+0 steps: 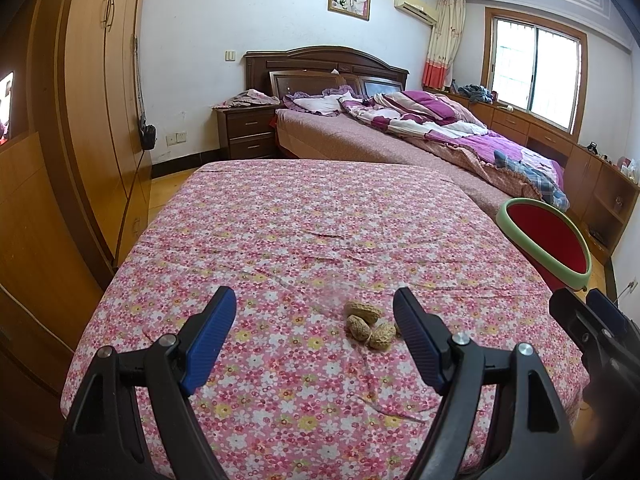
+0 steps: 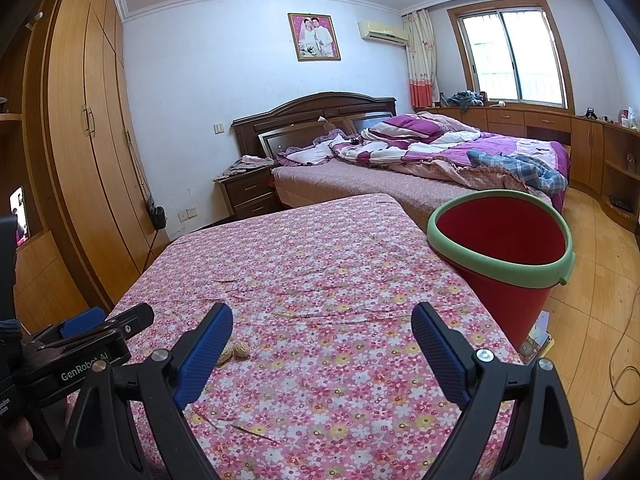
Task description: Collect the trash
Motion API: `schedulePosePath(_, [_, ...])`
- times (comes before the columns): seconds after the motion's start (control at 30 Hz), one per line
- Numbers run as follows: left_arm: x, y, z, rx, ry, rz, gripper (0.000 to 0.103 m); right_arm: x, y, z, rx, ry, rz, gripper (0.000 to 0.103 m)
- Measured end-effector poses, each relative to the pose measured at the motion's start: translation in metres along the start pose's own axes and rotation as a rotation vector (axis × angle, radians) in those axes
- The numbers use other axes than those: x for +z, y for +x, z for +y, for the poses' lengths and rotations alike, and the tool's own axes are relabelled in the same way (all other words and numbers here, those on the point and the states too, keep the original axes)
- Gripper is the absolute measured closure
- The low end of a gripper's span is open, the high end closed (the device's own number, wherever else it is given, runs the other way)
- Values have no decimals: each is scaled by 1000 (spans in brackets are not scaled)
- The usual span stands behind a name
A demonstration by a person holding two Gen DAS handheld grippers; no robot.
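Several peanut shells [image 1: 367, 324] lie in a small heap on the pink flowered bedspread [image 1: 304, 224]. My left gripper [image 1: 316, 320] is open and empty, and the shells lie between its blue fingertips, nearer the right one. In the right wrist view the shells [image 2: 236, 350] peek out beside the left fingertip. My right gripper [image 2: 322, 334] is open and empty above the bedspread [image 2: 320, 264]. A red bucket with a green rim [image 2: 504, 248] stands at the bed's right edge; it also shows in the left wrist view [image 1: 548, 240].
A wooden wardrobe [image 1: 92, 112] lines the left wall. A second bed with purple quilts [image 1: 440, 128] stands behind, with a nightstand [image 1: 246, 130] beside it. Low cabinets [image 2: 592, 148] run under the window. A cable [image 2: 624, 356] lies on the wooden floor at right.
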State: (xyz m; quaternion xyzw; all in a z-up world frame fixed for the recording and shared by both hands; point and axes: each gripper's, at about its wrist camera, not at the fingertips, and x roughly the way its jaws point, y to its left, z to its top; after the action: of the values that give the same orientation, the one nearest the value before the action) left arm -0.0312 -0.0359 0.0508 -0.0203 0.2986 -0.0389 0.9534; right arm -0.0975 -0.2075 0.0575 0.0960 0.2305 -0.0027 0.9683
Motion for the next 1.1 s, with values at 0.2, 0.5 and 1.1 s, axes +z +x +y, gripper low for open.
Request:
schedulePosePath(0.2, [0,-1,0,1,0,-2,23,0,0,0,0,0,0,10])
schedulePosePath(0.5, [0,-1,0,1,-1,-1,23,0,0,0,0,1,0,10])
schedulePosePath(1.1, [1,-3,0,3,-2,-5,23,0,0,0,0,0,-1,10])
